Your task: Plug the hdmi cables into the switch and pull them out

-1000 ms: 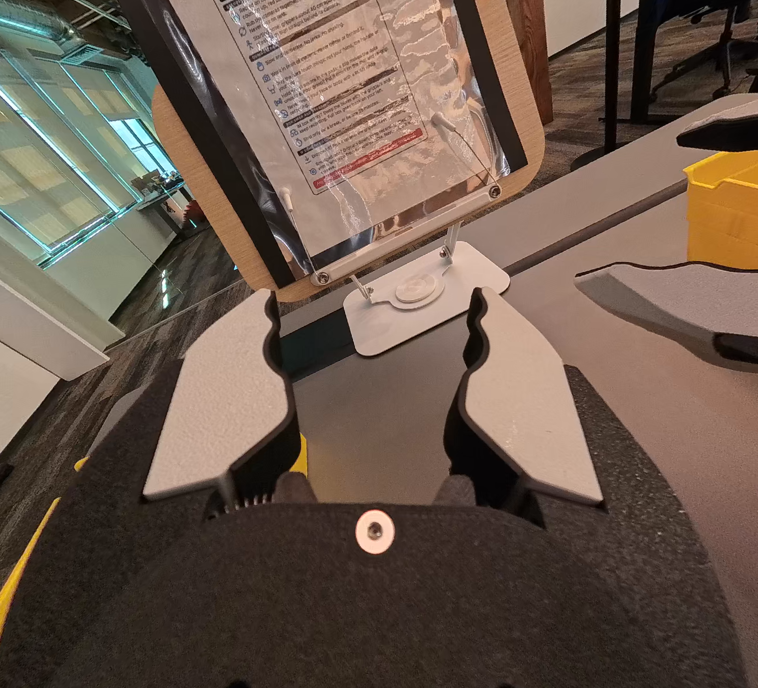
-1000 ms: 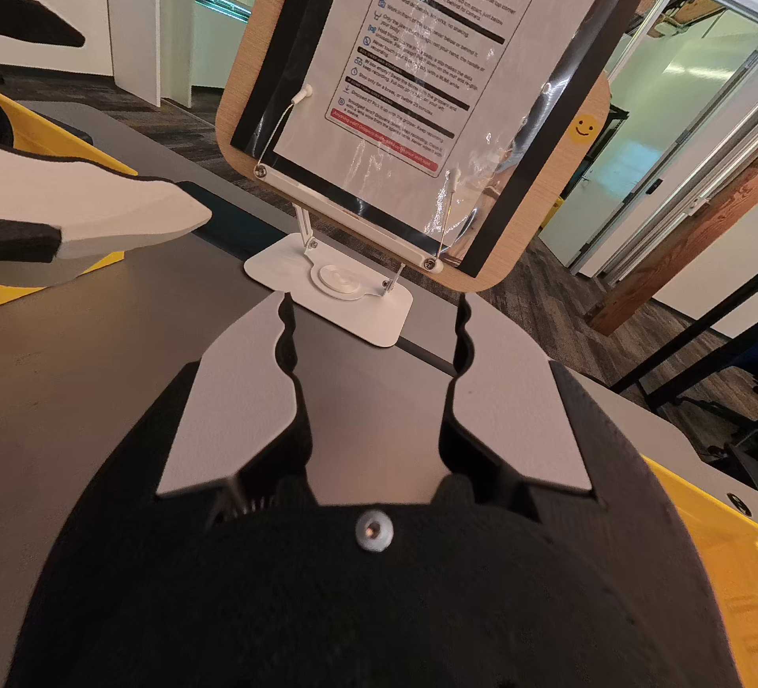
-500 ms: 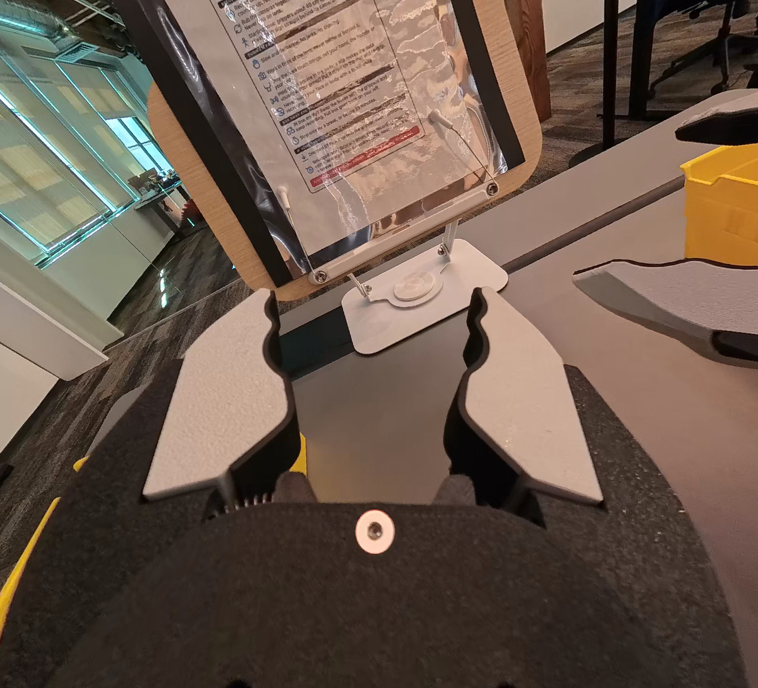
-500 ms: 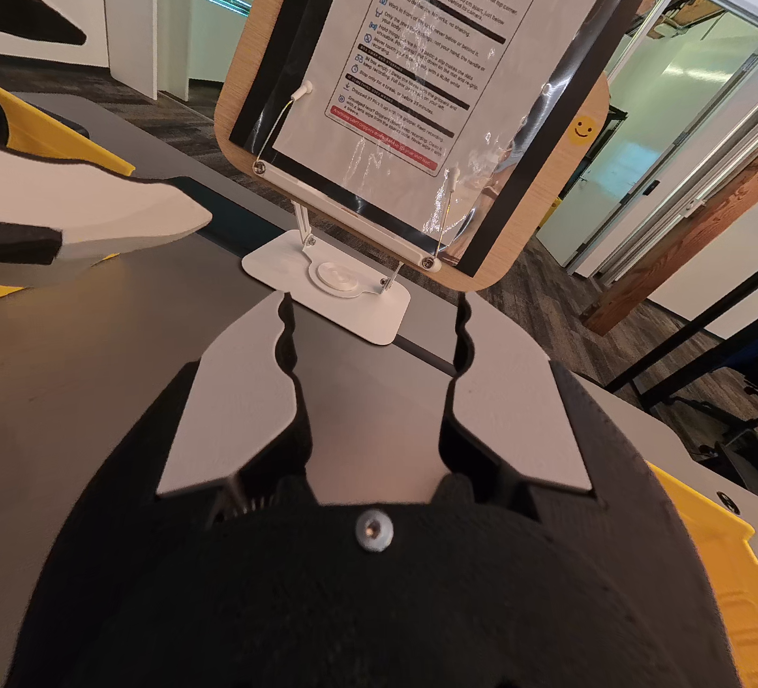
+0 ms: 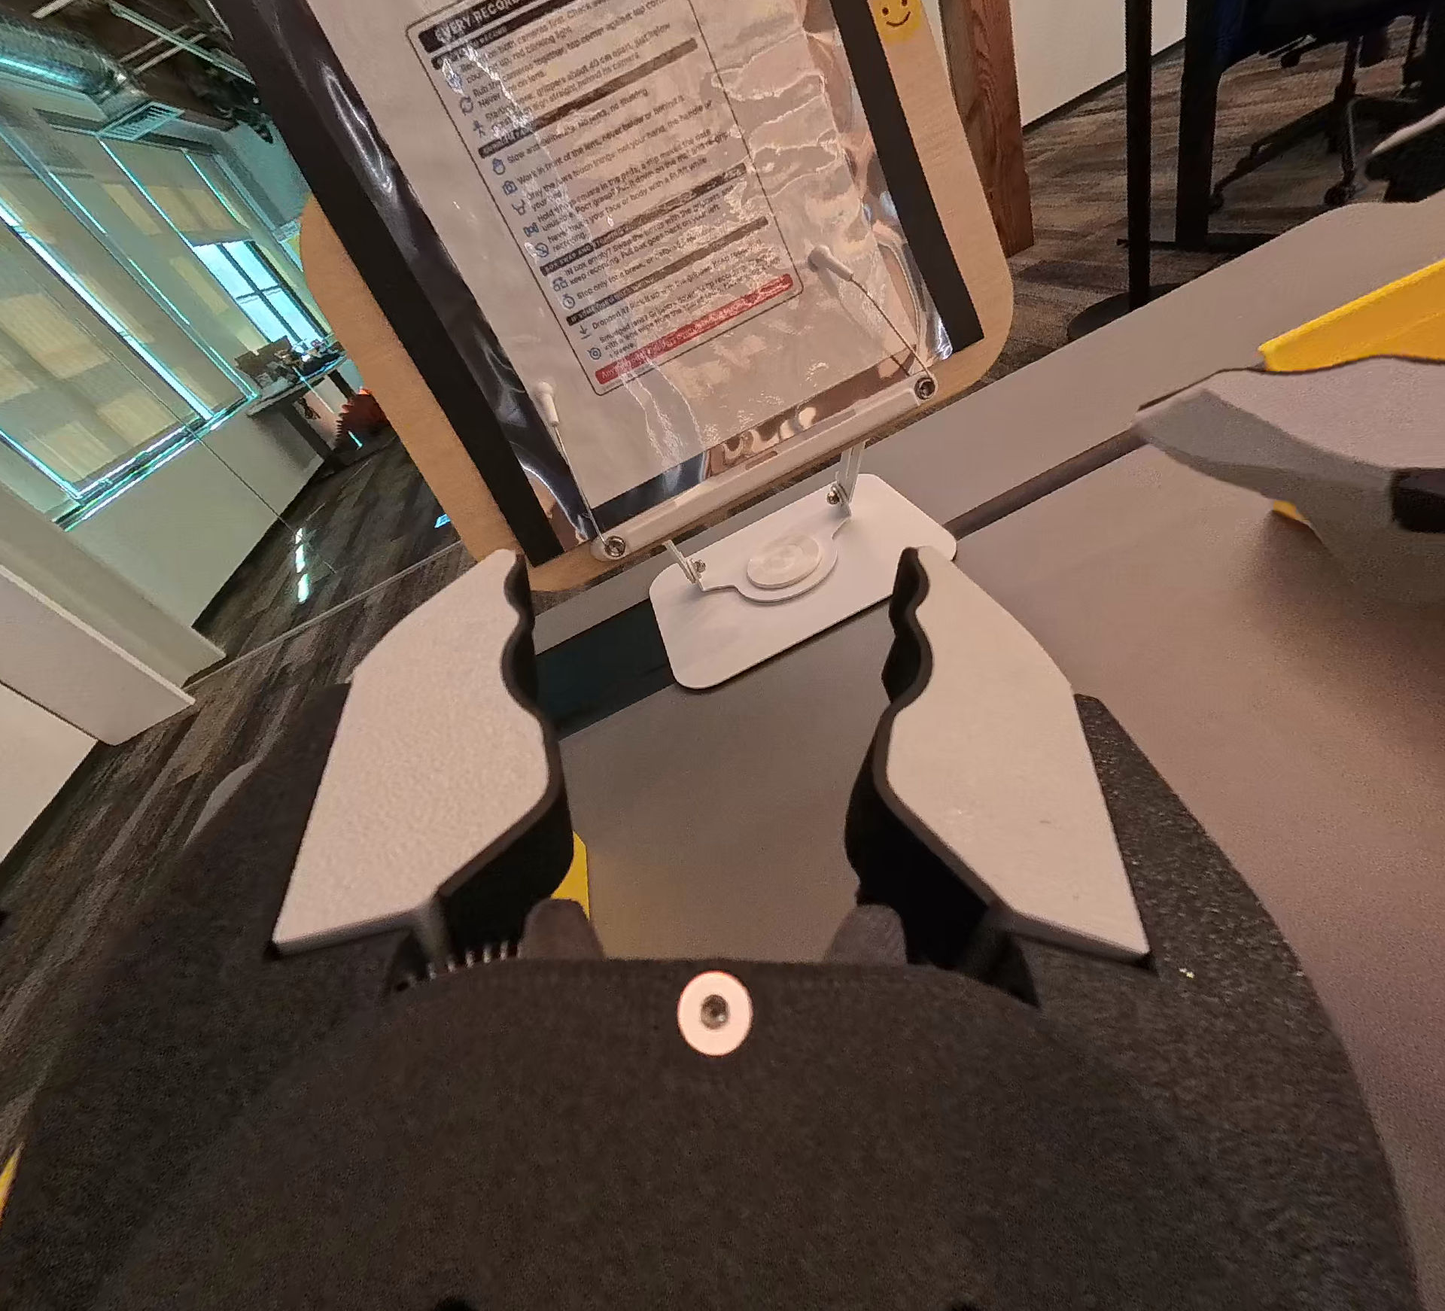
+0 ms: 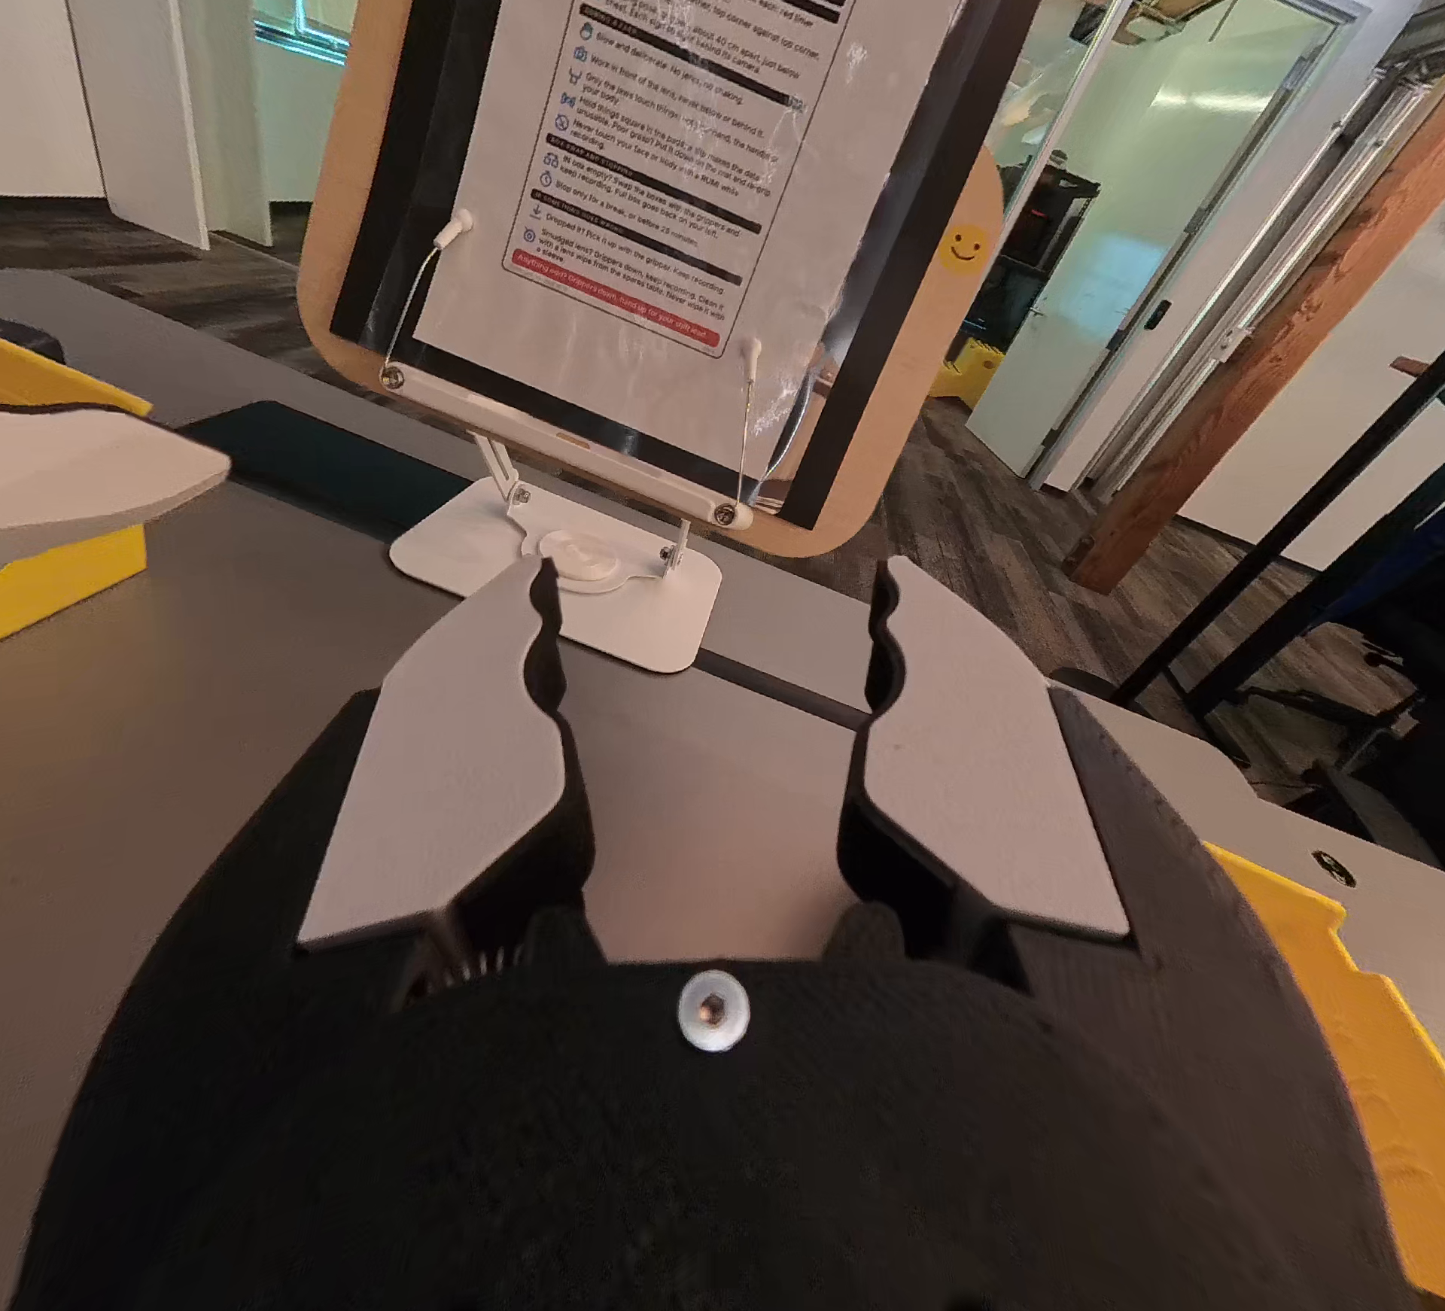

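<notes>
Looking along the left claw [image 5: 711,617], we see two flat, matte grey finger plates with wavy black foam inner edges, spread apart and grasping nothing, set in a coarse, grainy black body with one round silver screw at its middle. The right claw [image 6: 708,620] has the same build and is likewise released, with only bare surface showing between its plates.

Both hover over a smooth, dull grey bench [image 5: 1095,648] whose far section is split off by a thin seam. On it stands a white metal stand [image 5: 790,609] with a flat rounded base and thin hinged legs, carrying a light wooden board with rounded corners [image 5: 977,241]. Clipped to that board is a glossy, wrinkled plastic sleeve over a printed white sheet [image 5: 625,179] with black borders; a small round yellow smiley sticker [image 5: 897,11] sits on the wood.

A yellow plastic bin [image 5: 1360,327] rests on the bench behind the tip of the right claw, and another yellow bin edge [image 6: 1345,1039] shows low in the right wrist view.

We cannot find the HDMI cables or the switch in either view.
</notes>
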A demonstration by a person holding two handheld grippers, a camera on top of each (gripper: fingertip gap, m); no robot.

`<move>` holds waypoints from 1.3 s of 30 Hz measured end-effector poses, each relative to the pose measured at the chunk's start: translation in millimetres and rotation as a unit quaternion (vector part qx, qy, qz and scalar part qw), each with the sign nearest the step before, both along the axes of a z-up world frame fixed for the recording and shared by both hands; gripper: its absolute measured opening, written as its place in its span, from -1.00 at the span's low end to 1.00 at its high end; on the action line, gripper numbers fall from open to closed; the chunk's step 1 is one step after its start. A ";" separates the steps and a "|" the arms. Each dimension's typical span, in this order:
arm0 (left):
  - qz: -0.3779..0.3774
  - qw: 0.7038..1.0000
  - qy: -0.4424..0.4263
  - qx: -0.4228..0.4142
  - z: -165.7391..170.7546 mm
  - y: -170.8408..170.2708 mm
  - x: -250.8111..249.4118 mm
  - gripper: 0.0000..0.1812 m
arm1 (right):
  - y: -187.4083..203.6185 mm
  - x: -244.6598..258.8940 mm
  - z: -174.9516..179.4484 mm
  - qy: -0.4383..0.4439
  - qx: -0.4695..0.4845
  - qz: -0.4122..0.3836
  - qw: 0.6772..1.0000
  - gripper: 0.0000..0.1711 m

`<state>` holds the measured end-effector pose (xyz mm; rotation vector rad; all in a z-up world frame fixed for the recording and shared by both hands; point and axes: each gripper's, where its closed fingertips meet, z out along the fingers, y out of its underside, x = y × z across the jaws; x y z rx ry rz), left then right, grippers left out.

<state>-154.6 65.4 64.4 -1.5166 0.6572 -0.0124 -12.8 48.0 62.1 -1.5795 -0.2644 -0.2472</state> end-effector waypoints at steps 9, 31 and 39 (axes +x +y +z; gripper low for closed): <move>-0.008 1.000 -0.004 0.001 5.3 -4.5 -0.1 -0.04 | 0.8 6.2 1.9 0.005 -0.002 -0.004 1.000 -0.10; -0.055 0.989 0.112 -0.082 38.9 -9.7 -147.3 -0.40 | -3.4 -5.4 8.6 0.008 -0.047 0.119 0.992 -0.30; -0.081 0.942 0.244 -0.216 -44.1 16.5 -221.3 -0.54 | -3.5 -26.0 -8.3 -0.002 -0.094 0.174 0.980 -0.33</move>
